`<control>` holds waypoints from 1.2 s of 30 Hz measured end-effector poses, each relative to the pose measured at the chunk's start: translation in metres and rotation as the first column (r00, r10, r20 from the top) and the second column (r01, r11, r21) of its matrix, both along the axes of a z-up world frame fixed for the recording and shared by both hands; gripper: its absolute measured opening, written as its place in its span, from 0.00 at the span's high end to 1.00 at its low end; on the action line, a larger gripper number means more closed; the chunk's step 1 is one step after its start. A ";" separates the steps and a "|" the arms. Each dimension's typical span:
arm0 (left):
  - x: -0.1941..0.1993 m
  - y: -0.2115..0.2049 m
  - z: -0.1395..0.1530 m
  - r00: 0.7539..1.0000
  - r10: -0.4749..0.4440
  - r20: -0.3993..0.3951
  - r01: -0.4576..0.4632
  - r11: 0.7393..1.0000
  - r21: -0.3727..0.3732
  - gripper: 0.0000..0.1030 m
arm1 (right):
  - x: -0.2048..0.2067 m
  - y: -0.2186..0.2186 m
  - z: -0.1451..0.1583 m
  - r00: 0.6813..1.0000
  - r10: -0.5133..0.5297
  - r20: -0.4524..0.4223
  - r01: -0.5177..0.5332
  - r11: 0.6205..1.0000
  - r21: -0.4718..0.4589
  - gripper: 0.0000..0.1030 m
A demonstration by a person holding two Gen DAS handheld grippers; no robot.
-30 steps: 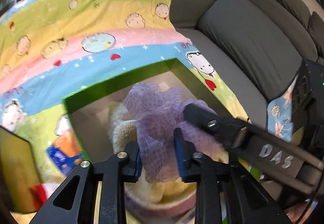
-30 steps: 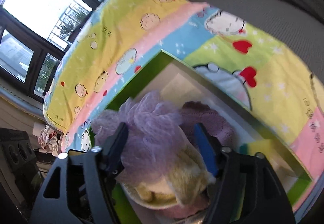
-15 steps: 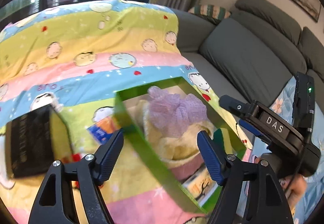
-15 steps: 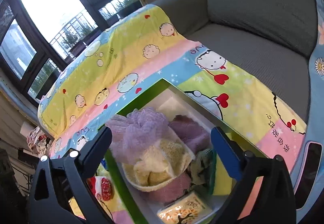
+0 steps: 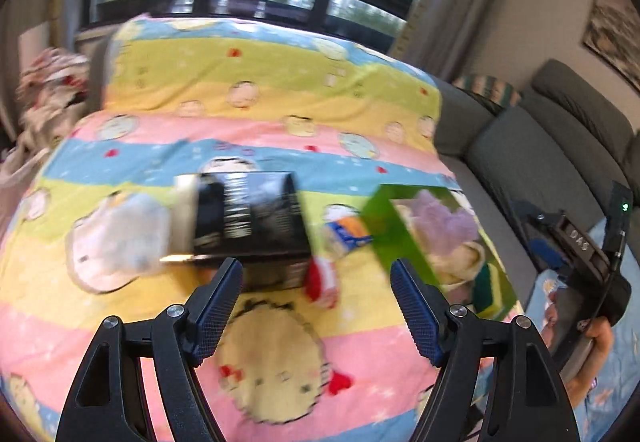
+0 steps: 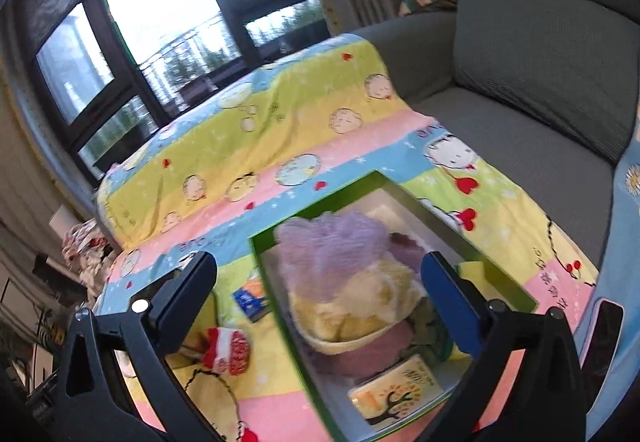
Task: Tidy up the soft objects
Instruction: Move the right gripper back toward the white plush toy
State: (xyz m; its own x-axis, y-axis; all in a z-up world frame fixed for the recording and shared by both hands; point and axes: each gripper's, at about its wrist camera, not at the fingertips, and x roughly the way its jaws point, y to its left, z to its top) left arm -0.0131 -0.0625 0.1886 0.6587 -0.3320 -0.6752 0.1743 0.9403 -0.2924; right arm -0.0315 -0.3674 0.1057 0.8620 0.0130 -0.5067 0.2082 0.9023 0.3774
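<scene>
In the green box (image 6: 280, 306), a purple mesh puff (image 6: 332, 238) tops towels.
Both claws, left (image 5: 316, 302) and right (image 6: 320, 290), gape empty; the puff looks light and squashy, best pinched mid-bunch.

The right gripper's (image 5: 576, 238) dark body carries pale raised letters that read "DAS" in the left wrist view, small and tilted. The cartoon blanket (image 6: 304, 130) bears printed characters near its right edge (image 6: 550, 268), dark strokes in a vertical run (Chinese script by its look, too smeared to read). A blue stripe of the same blanket shows pale lettering (image 6: 200, 244), upside down and not legible. The black box (image 5: 248, 218) has rows of white print on its top face, blurred beyond reading. The small tissue pack (image 6: 400, 388) in the green box (image 6: 280, 306) shows a tree drawing and faint writing, unreadable.
</scene>
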 end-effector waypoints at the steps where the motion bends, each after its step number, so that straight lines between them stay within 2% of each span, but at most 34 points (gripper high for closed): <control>1: -0.004 0.011 -0.001 1.000 0.021 -0.003 -0.021 1.000 0.009 0.26 | 0.001 0.007 0.001 1.000 0.026 0.005 -0.026 1.000 -0.007 0.01; 5: -0.019 0.058 -0.008 0.988 0.154 0.003 -0.154 0.987 0.051 0.26 | 0.002 0.036 0.006 0.991 0.133 0.020 -0.132 0.991 -0.033 0.01; 9: -0.030 0.111 -0.027 0.956 0.293 0.004 -0.292 0.953 0.077 0.25 | 0.006 0.065 0.010 0.974 0.226 0.036 -0.224 0.974 -0.037 0.01; 13: -0.034 0.153 -0.046 0.911 0.410 -0.035 -0.407 0.911 0.071 0.25 | 0.007 0.114 0.014 0.933 0.357 0.043 -0.354 0.933 -0.063 0.01; 16: -0.032 0.172 -0.058 0.890 0.450 -0.076 -0.444 0.892 0.083 0.26 | 0.009 0.151 0.013 0.897 0.442 0.026 -0.439 0.895 -0.085 0.02; 18: -0.036 0.184 -0.062 0.883 0.461 -0.088 -0.457 0.887 0.064 0.26 | 0.014 0.177 0.011 0.874 0.485 0.005 -0.483 0.870 -0.099 0.02; 20: -0.038 0.194 -0.064 0.876 0.471 -0.106 -0.470 0.882 0.034 0.26 | 0.021 0.203 0.006 0.855 0.518 -0.028 -0.518 0.848 -0.109 0.03; 22: -0.040 0.202 -0.066 0.859 0.497 -0.123 -0.497 0.867 0.030 0.26 | 0.033 0.228 0.001 0.830 0.554 -0.067 -0.558 0.823 -0.107 0.11; 24: -0.041 0.207 -0.066 0.851 0.511 -0.124 -0.511 0.859 0.035 0.26 | 0.052 0.261 -0.006 0.792 0.597 -0.125 -0.608 0.790 -0.081 0.19; 26: -0.044 0.212 -0.065 0.843 0.525 -0.118 -0.525 0.851 0.032 0.25 | 0.070 0.290 -0.010 0.761 0.624 -0.181 -0.643 0.763 -0.074 0.22; 30: -0.045 0.220 -0.067 0.827 0.549 -0.119 -0.548 0.835 0.051 0.25 | 0.110 0.354 -0.013 0.706 0.635 -0.314 -0.697 0.702 -0.145 0.30; 34: -0.045 0.230 -0.068 0.838 0.524 -0.149 -0.533 0.845 -0.026 0.25 | 0.152 0.389 -0.022 0.698 0.583 -0.417 -0.694 0.693 -0.193 0.32; 36: -0.047 0.235 -0.066 0.839 0.521 -0.156 -0.534 0.843 -0.061 0.25 | 0.168 0.405 -0.030 0.677 0.571 -0.464 -0.710 0.673 -0.208 0.32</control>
